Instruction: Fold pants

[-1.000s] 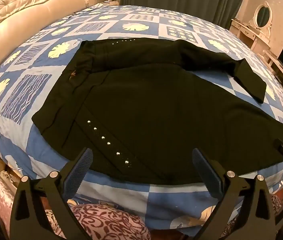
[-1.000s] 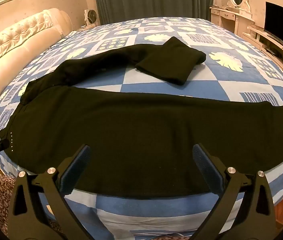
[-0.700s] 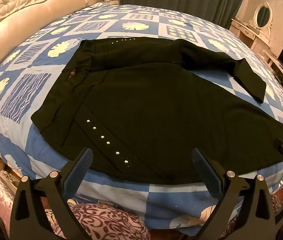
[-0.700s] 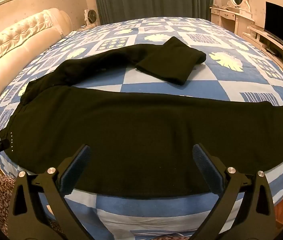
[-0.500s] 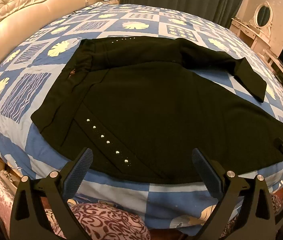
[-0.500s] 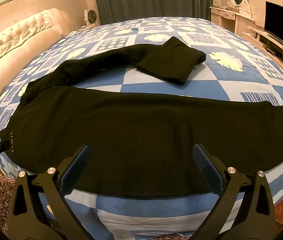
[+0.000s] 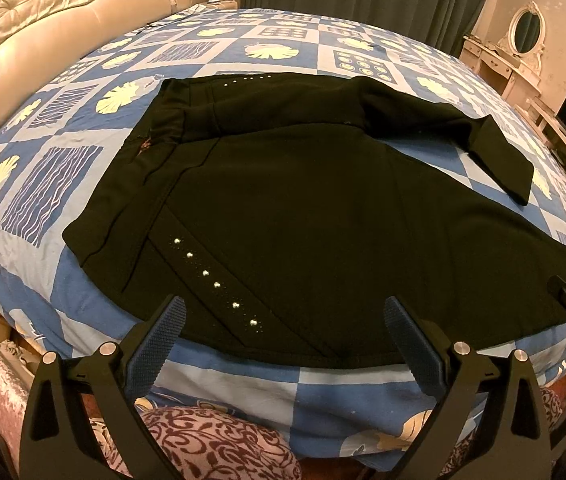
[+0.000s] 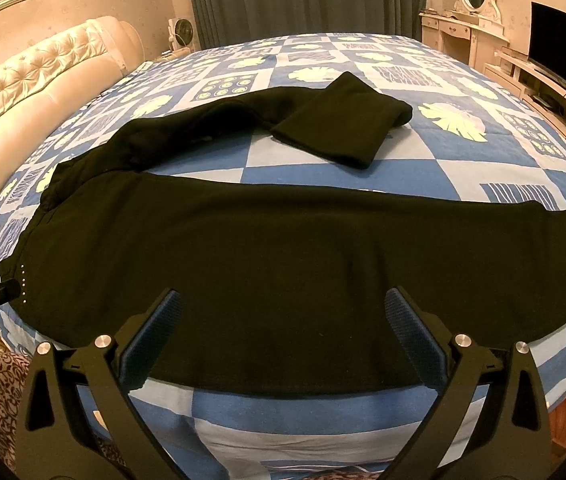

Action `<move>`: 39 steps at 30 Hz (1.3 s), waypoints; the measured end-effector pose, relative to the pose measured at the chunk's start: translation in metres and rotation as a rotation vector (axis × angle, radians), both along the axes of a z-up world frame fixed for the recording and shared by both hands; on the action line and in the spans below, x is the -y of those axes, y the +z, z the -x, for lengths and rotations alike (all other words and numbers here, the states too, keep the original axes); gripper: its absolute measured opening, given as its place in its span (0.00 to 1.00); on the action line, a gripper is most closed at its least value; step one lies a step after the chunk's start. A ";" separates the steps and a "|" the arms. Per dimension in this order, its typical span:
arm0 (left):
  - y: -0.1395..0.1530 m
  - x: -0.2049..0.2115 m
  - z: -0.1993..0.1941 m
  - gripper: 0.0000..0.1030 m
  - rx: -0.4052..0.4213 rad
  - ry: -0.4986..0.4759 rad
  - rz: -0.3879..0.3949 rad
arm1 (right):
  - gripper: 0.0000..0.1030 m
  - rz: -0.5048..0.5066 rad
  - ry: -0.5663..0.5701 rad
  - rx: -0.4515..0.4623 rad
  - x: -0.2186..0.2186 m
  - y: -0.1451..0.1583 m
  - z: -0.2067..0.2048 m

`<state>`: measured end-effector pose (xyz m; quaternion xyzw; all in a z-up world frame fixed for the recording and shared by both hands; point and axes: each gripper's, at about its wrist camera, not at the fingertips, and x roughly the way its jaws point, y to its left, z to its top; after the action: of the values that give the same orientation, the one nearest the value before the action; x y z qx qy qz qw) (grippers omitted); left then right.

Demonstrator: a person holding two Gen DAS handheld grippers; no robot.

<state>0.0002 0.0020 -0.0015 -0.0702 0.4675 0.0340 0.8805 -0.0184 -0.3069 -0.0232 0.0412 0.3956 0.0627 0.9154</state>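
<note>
left gripper jaws wide apart, empty, above near hem | right gripper spread too, holding nothing | pants flat on bed, near leg straight, far leg doubled back | headboard beyond

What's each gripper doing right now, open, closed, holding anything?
Left gripper: open, empty, above the pants.
Right gripper: open, empty, above the pants.

pants: matt black cloth, shiny studs | bedspread: smooth printed cloth | headboard: glossy tufted

Warm dim light, fisheye-warped edges
</note>
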 end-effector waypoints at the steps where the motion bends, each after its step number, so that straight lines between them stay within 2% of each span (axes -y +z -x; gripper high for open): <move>1: 0.000 0.000 0.000 0.96 -0.001 0.001 0.001 | 0.98 -0.001 0.000 0.000 0.000 0.000 0.000; 21: 0.002 -0.007 0.002 0.96 0.014 0.008 0.002 | 0.98 0.004 0.021 -0.004 -0.003 -0.001 0.002; 27: 0.018 -0.023 -0.009 0.96 0.058 -0.057 0.049 | 0.98 0.012 0.157 0.017 -0.015 0.014 0.003; 29: 0.023 -0.031 -0.021 0.96 0.038 -0.093 0.041 | 0.98 0.012 0.239 0.044 -0.024 0.026 -0.002; 31: 0.027 -0.052 -0.040 0.96 0.039 -0.148 0.086 | 0.98 0.033 0.306 0.072 -0.036 0.036 -0.011; 33: 0.030 -0.074 -0.059 0.96 0.062 -0.133 0.078 | 0.98 0.057 0.366 0.093 -0.050 0.046 -0.028; 34: 0.031 -0.085 -0.065 0.96 0.089 -0.116 0.104 | 0.98 0.062 0.395 0.096 -0.056 0.049 -0.036; 39: 0.016 -0.173 -0.133 0.96 0.074 -0.003 0.315 | 0.98 0.068 0.535 0.087 -0.089 0.061 -0.093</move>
<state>0.1330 0.1754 0.0142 -0.2082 0.4346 -0.0437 0.8752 0.0747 -0.2176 0.0374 -0.0981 0.3546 0.2906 0.8833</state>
